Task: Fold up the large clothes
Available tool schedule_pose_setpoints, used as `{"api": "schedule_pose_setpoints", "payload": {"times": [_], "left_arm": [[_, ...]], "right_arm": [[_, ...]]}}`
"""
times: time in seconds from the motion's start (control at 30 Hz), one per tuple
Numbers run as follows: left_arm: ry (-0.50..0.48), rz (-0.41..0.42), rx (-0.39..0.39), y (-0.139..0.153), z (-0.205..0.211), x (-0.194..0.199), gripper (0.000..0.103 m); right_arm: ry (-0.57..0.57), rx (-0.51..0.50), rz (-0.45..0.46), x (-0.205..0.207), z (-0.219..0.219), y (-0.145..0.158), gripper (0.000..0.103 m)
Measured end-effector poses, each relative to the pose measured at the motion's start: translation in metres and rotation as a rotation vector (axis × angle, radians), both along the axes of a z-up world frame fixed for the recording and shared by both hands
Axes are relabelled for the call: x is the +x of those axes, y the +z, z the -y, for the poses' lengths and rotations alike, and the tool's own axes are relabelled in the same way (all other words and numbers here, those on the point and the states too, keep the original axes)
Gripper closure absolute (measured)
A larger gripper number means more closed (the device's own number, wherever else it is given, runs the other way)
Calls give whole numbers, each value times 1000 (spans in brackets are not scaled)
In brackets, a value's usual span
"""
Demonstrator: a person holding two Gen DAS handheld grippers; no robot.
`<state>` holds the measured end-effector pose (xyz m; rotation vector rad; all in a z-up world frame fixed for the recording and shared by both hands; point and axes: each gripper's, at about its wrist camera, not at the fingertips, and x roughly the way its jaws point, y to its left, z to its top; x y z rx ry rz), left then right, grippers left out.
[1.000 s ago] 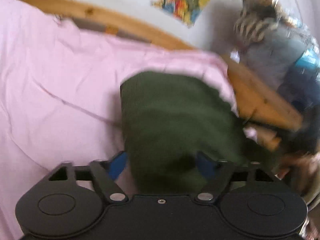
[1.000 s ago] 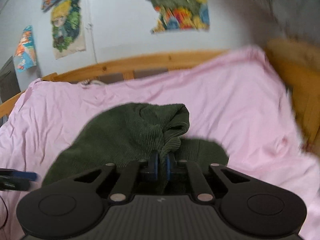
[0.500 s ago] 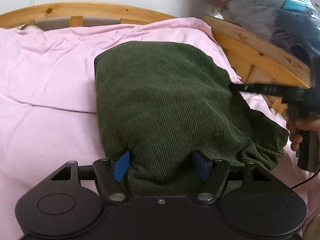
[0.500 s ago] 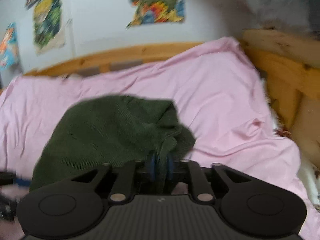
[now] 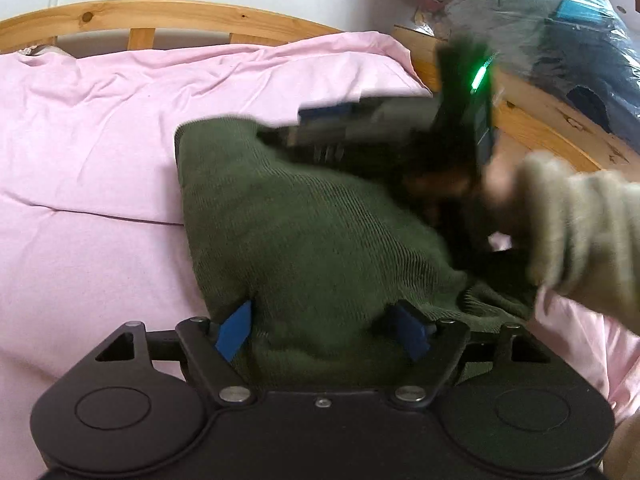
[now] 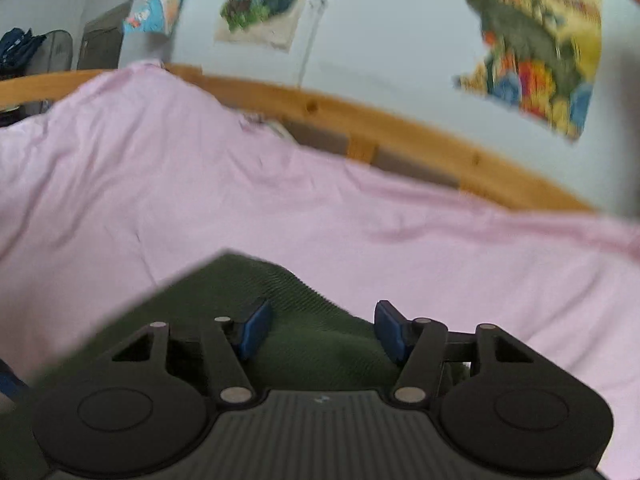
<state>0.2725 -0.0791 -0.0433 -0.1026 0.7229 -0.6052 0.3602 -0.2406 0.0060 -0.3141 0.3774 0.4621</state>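
Observation:
A dark green ribbed garment (image 5: pixel 312 232) lies folded in a thick bundle on the pink sheet (image 5: pixel 100 140). My left gripper (image 5: pixel 322 330) straddles its near edge; the jaws are opening, and the cloth bulges between the blue pads without being pinched. The right gripper (image 5: pixel 324 128), blurred by motion, hovers over the garment's far edge, held by a hand in a beige sleeve (image 5: pixel 580 220). In the right wrist view the right gripper (image 6: pixel 320 328) is opening, its pads apart above the green garment (image 6: pixel 312 320), which lies loose between them.
A wooden bed frame (image 5: pixel 180 16) runs along the far side and the right of the mattress. Bagged clothes and bundles (image 5: pixel 560 32) are stacked beyond the right rail. Posters (image 6: pixel 540 48) hang on the pale wall. The pink sheet (image 6: pixel 200 200) spreads left of the garment.
The right gripper let go of the bunched green fabric, opened, and swung from the garment's right side to its far edge. The left jaws spread slightly wider around the bundle.

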Motion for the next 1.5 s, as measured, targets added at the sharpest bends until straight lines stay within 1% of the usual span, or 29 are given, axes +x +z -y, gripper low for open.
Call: {"api": "schedule_pose_setpoints", "payload": {"times": [0.07,0.1,0.13,0.23,0.27,0.3,0.33,0.37,0.4,0.43,0.47,0.5,0.53,0.6,0.63,0.67,0.7,0.8,0.9,0.97,1.03,1.1,1.13,1.23,1.27,1.3,1.37,1.43,1.5], "left_arm": [[-11,11,14,-1,5,2,24],[-14,24,31,0,9,2,24],[-16,34,50,1,14,3,22],[-22,22,45,3,15,6,18],[-19,15,26,3,9,6,18],[-16,6,2,4,1,3,18],[-9,-13,-30,6,-9,0,18],[10,-34,-75,8,-22,-5,18],[35,-44,-125,9,-35,-11,18],[69,-42,-169,11,-49,-19,16],[114,-37,-201,12,-62,-28,14],[158,-35,-224,12,-73,-35,10],[196,-42,-243,10,-82,-40,8],[245,-71,-259,5,-92,-45,8],[265,-94,-253,1,-95,-44,8],[283,-118,-235,-3,-95,-42,8],[294,-137,-220,-6,-95,-40,8],[291,-168,-205,-12,-95,-35,9],[279,-165,-197,-13,-99,-29,9],[267,-150,-221,-10,-98,-25,9],[256,-131,-271,-7,-98,-21,4],[237,-122,-291,-8,-94,-12,2],[221,-133,-285,-10,-90,-6,2],[173,-194,-223,-19,-71,12,4],[165,-199,-214,-21,-68,14,3],[159,-193,-217,-22,-66,14,2],[152,-191,-214,-23,-61,15,1],[139,-198,-203,-25,-58,15,1],[131,-211,-183,-28,-54,18,1]], "right_arm": [[-12,66,0,9,12,-27,42],[-22,109,-13,14,17,-37,42],[-27,121,-20,18,19,-42,42],[-30,124,-41,21,25,-39,42],[-38,110,-42,18,25,-37,41],[-50,92,-45,18,22,-30,37],[-85,69,-33,11,17,-18,35],[-117,65,-13,2,12,-5,30],[-130,76,14,-12,9,6,22],[-119,93,51,-30,8,17,17],[-90,103,95,-51,6,25,9],[-53,98,132,-71,2,29,8],[-18,78,146,-86,-3,29,8],[57,-15,172,-107,-17,18,11],[63,-63,204,-115,-22,6,12],[49,-86,247,-121,-24,-7,12],[39,-70,264,-122,-21,-18,12],[13,37,228,-109,-4,-39,8],[17,82,231,-100,3,-49,6],[13,103,209,-96,7,-48,4],[-2,124,157,-95,11,-37,3],[-22,144,102,-98,16,-20,2],[-51,152,89,-103,20,-11,1],[-164,196,68,-119,30,5,0],[-219,227,48,-122,36,8,0],[-287,290,29,-125,46,11,0],[-379,429,-17,-126,66,7,0],[-452,557,-107,-119,87,-9,0],[-499,617,-202,-110,99,-28,0]]}}
